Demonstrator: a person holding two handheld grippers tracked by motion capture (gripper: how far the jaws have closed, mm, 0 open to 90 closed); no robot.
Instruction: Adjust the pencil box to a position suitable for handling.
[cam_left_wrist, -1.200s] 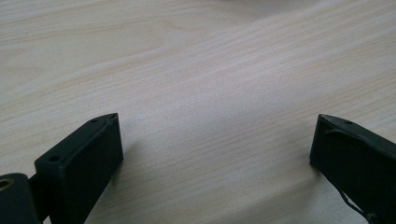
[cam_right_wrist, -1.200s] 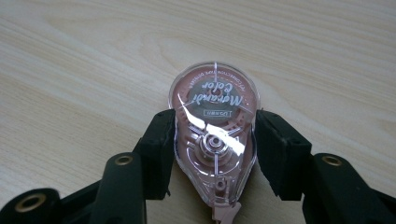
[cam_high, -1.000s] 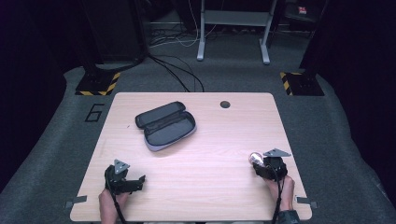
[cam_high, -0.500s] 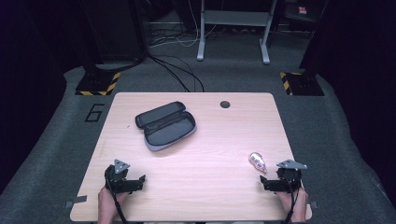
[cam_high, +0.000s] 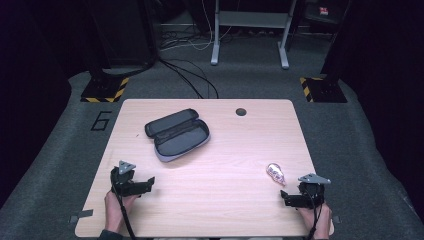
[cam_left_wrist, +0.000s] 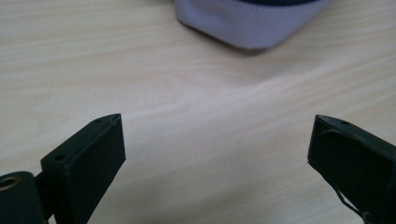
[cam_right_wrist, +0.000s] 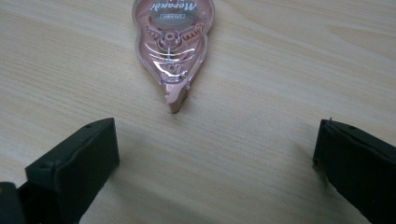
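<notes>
A pink see-through correction tape (cam_right_wrist: 172, 43) lies flat on the wooden table (cam_high: 235, 150), its tip pointing at my right gripper (cam_right_wrist: 217, 140). That gripper stands open just short of the tape, with nothing between its jaws. From above, the correction tape (cam_high: 275, 173) rests near the right edge, and the right gripper (cam_high: 285, 196) sits behind it at the front right corner. An open dark pencil case (cam_high: 177, 135) with a pale grey rim lies left of centre. My left gripper (cam_high: 148, 182) is open at the front left, and the left gripper (cam_left_wrist: 217, 135) faces the pencil case's (cam_left_wrist: 252, 23) edge.
A round cable hole (cam_high: 241, 111) sits near the table's far edge. Beyond the table are grey carpet, loose cables (cam_high: 192, 82) and a metal stand (cam_high: 250, 30). Yellow-and-black striped blocks (cam_high: 105, 90) flank the far corners.
My right gripper has drawn back toward the near edge, leaving the correction tape lying on the table. The left gripper and the pencil case have stayed put.
</notes>
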